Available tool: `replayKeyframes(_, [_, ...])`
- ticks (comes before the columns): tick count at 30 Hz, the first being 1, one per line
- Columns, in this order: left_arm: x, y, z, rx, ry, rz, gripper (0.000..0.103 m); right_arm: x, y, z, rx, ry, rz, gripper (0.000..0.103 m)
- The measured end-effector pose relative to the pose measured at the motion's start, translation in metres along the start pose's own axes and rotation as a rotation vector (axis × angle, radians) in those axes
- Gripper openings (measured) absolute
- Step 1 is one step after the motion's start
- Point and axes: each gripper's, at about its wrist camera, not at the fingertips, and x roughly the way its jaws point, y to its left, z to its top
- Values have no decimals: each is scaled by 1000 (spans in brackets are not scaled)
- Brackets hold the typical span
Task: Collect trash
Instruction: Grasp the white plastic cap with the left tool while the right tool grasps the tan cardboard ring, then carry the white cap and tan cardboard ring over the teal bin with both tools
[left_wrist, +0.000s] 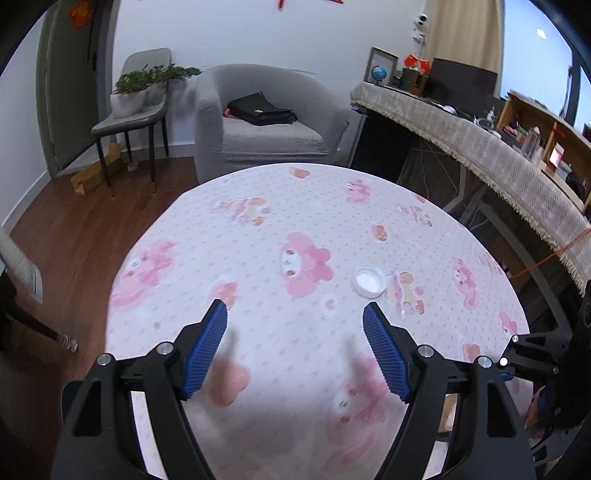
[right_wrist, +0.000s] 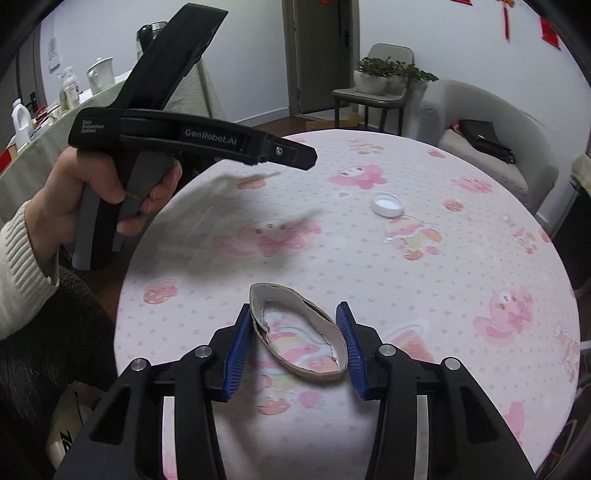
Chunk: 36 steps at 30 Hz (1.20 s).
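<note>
A white bottle cap lies open side up on the round table with the pink cartoon cloth. My left gripper is open and empty above the table, the cap just beyond its right fingertip. In the right wrist view, my right gripper is closed on a squashed cardboard ring, both blue pads touching its sides. The cap lies further away. The left gripper's body shows there, held in a hand at upper left.
A grey armchair with a black bag stands beyond the table, next to a chair holding potted plants. A cloth-covered desk runs along the right. A side table with bottles and a cup stands on the left.
</note>
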Motion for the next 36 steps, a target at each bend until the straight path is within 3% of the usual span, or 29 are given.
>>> replayKeyframes(10, [41, -36, 16, 118, 48, -27, 75, -9, -61, 2, 136, -19, -66, 46])
replayKeyframes(20, [80, -65, 25, 236, 144, 10, 61, -9, -107, 1, 221, -22, -94, 46])
replayKeyframes(23, [84, -68, 27, 234, 149, 2, 54, -8, -116, 3, 256, -29, -98, 46])
replayKeyframes(27, [86, -75, 27, 254, 140, -16, 34, -3, -119, 9, 277, -22, -114, 46])
replayKeyframes(36, [77, -69, 23, 224, 130, -20, 32, 1, -116, 13, 338, -19, -128, 46])
